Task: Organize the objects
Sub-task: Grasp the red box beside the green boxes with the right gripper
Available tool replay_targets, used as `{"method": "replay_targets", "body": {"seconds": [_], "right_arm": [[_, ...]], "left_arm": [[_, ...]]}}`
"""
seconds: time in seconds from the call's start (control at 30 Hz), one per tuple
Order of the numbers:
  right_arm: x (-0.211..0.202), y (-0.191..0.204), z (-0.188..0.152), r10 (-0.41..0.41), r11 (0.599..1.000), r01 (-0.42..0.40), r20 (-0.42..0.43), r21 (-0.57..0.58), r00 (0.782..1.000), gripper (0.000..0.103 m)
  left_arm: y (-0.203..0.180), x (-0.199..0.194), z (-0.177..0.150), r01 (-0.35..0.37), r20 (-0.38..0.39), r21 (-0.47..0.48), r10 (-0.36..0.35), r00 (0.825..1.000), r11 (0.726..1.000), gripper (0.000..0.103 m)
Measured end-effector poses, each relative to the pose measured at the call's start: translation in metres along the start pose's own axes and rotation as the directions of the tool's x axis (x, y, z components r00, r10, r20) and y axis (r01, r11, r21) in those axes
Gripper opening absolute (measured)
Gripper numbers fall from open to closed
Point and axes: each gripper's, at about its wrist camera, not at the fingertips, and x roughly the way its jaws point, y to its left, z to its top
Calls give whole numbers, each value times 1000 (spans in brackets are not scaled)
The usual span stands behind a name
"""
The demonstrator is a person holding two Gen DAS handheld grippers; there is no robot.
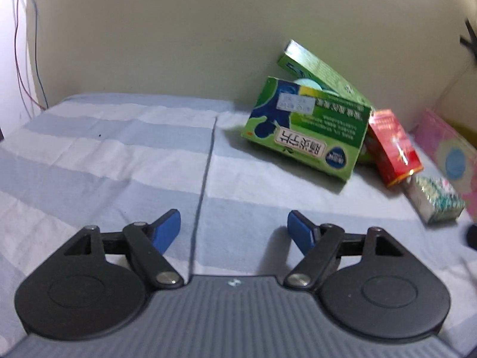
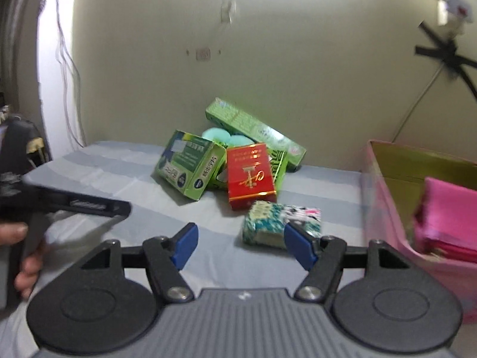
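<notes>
A pile of boxes lies on the striped bed sheet [image 2: 119,173] by the wall: a green medicine box [image 2: 190,165] [image 1: 307,128], a long green box [image 2: 256,132] [image 1: 325,73] leaning behind it, a red box [image 2: 250,176] [image 1: 393,146], and a small patterned tissue pack [image 2: 280,223] [image 1: 433,200] nearest to me. Pale green round things [image 2: 226,137] sit behind the boxes. My right gripper [image 2: 241,246] is open and empty, its right fingertip just in front of the tissue pack. My left gripper [image 1: 234,232] is open and empty over bare sheet, left of the pile.
A pink open box [image 2: 387,197] [image 1: 447,149] with pink cloth [image 2: 447,223] inside stands at the right. The left hand-held gripper's body [image 2: 59,203] shows at the left of the right wrist view. A cream wall [image 1: 149,29] stands behind, with wires at the left.
</notes>
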Motion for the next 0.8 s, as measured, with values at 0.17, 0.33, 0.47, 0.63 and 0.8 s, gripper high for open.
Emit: {"method": "replay_targets", "body": {"seconds": [0.17,0.33,0.47,0.63,0.8], "right_arm": [[52,6,22,-118,993,118,-25,-20,993,81],[101,4,35,-192,981,188,-105,-44,976,85],[121,4,39,-205,979,201,-166,-46,964,81],[122,5,35,-187,982,182,-155,-45,970,58],[89,16,18,-64,998,58,-172,-36,983,58]], "left_arm": [[5,5,5,25,-2,18,-25,1000,1000,84],[5,0,2,37,1,2,-37,999,999,86],[7,3,2,61,5,-19,-61,998,998,89],[7,5,2,64,7,-27,-64,998,998,89],[7,6,2,66,7,-25,-65,998,998,89]]}}
